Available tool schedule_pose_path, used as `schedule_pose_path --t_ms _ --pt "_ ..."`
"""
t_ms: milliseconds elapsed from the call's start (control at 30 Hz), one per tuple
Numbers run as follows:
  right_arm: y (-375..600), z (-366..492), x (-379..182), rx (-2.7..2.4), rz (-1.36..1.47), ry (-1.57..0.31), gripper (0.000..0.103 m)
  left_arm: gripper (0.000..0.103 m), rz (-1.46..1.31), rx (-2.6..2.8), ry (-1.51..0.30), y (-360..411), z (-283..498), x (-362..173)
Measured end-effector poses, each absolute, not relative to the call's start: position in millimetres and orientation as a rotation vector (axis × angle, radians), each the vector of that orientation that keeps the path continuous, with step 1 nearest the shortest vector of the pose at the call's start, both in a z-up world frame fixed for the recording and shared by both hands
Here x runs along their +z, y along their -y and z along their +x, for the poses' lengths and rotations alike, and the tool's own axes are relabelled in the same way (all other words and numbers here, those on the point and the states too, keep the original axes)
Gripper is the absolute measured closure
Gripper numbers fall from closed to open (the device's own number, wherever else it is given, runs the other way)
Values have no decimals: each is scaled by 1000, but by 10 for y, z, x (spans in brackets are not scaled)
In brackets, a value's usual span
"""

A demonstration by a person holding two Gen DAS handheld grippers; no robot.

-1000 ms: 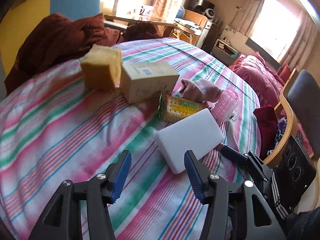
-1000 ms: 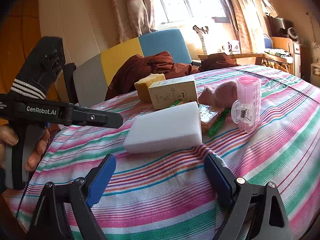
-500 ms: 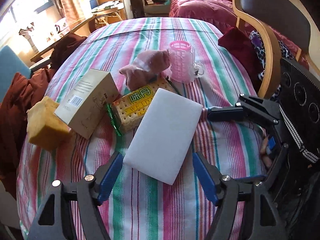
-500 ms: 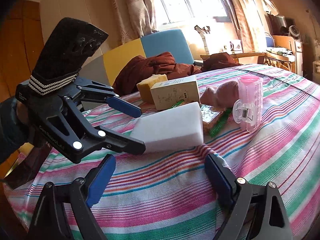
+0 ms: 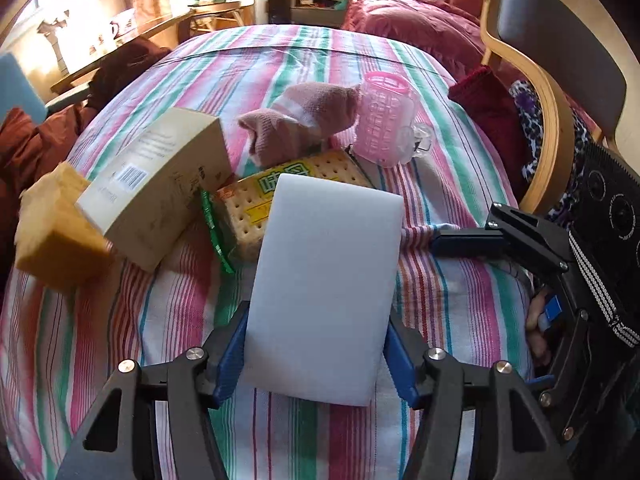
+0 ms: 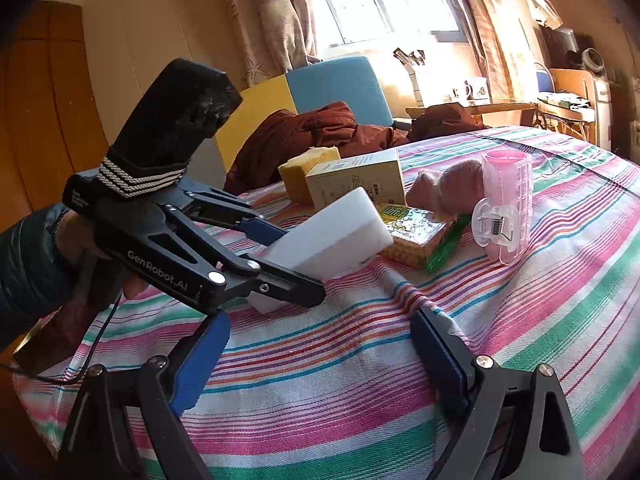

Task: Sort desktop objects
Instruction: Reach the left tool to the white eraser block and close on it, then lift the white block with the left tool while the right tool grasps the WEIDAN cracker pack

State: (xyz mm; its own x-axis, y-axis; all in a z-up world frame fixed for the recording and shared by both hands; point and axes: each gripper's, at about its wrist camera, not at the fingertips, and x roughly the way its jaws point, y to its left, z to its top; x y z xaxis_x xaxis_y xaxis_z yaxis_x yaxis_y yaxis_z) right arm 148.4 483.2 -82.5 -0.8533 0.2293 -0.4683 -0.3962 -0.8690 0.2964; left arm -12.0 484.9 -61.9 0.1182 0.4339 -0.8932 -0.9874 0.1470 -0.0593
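White sponge (image 5: 326,284) sits clamped between left gripper (image 5: 316,350) fingers.

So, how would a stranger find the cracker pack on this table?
On the striped table, look at the heap of things near the middle. The cracker pack lies flat there, half under the white sponge, beside the box. Only it has green wrapping and dotted biscuits.

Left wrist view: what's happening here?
A person is sorting items on a striped tablecloth. The left gripper has its blue pads on both sides of the white foam block. The right gripper hangs open over bare cloth. The cracker pack, carton and sponge lie untouched.
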Motion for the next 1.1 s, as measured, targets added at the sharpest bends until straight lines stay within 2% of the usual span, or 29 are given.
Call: schedule_pose_path --t_ms 333,433,500,533,667,733,833,1000,1100 --pt "-4875 1432 -779 2736 -702 -567 5 41 -1093 1648 -642 -3646 -351 -606" --pt "-4970 1381 -656 2778 -744 -576 8 41 -1112 1713 -629 -3256 -253 -609" --pt "-5034 1305 -547 2791 -769 -498 10 41 -1096 1738 -630 -3070 -167 -604" --pt "-5072 1227 -505 2795 -804 -449 14 41 -1090 1747 -625 -3000 -131 -597" --pt "-5215 882 -400 2787 -974 -248 27 41 -1064 1786 -594 -2911 -72 -589" --pt "-5299 697 -398 2766 -1070 -168 30 40 -1048 1804 -587 -2939 -63 -605" --pt "-5429 480 -455 2719 -1197 -74 30 40 -1017 1822 -581 -2978 -49 -624" --pt "-5633 305 -590 2646 -1333 -31 30 40 -986 1837 -547 -2981 -58 -649" --pt "-5731 264 -654 2625 -1403 -60 30 34 -973 1840 -535 -2983 -43 -662"
